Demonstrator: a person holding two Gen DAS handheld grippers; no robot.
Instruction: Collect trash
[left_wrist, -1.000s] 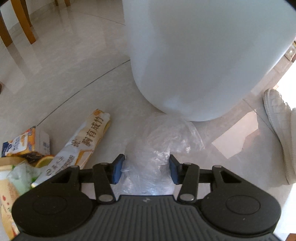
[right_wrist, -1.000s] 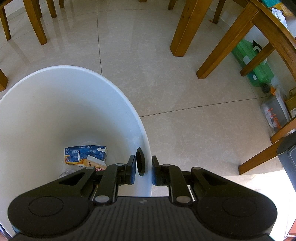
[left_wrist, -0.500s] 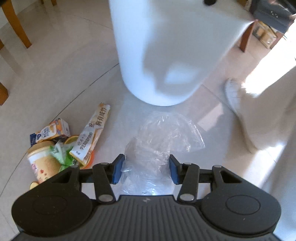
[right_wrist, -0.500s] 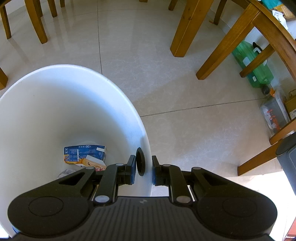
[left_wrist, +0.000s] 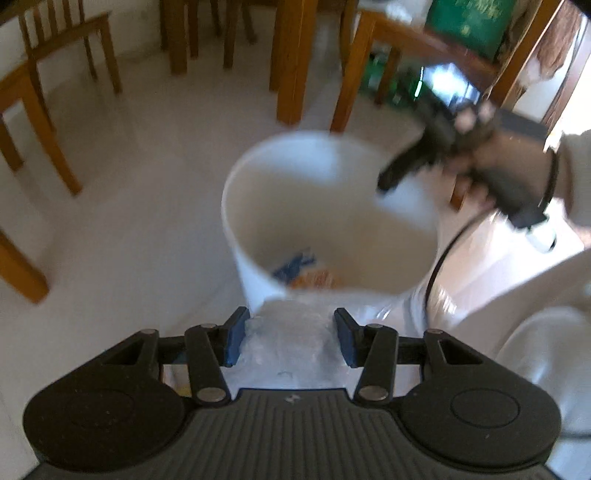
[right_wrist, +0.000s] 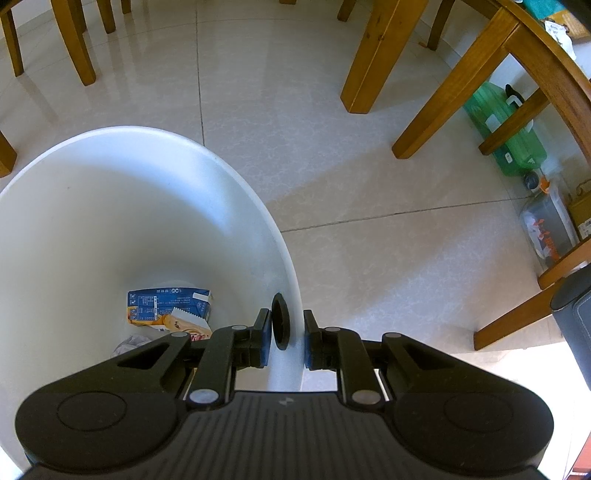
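Plastic bag (left_wrist: 286, 341), clear and crumpled, sits between the jaws of the left gripper (left_wrist: 289, 338), which grasp it loosely, just short of the near rim of the white bin (left_wrist: 255, 266). The view is blurred, so how firm the hold is cannot be told. Inside the bin lie a blue carton (right_wrist: 168, 301) and a snack wrapper (right_wrist: 184, 325). The right gripper (right_wrist: 286, 338) has its jaws clenched on the bin's rim beside a black knob (right_wrist: 280, 326), holding the bin above the tiled floor (right_wrist: 332, 177). To do this step well, carry the bag fully over the opening before letting go, since light film may drift or snag on the rim, and keep the bin level.
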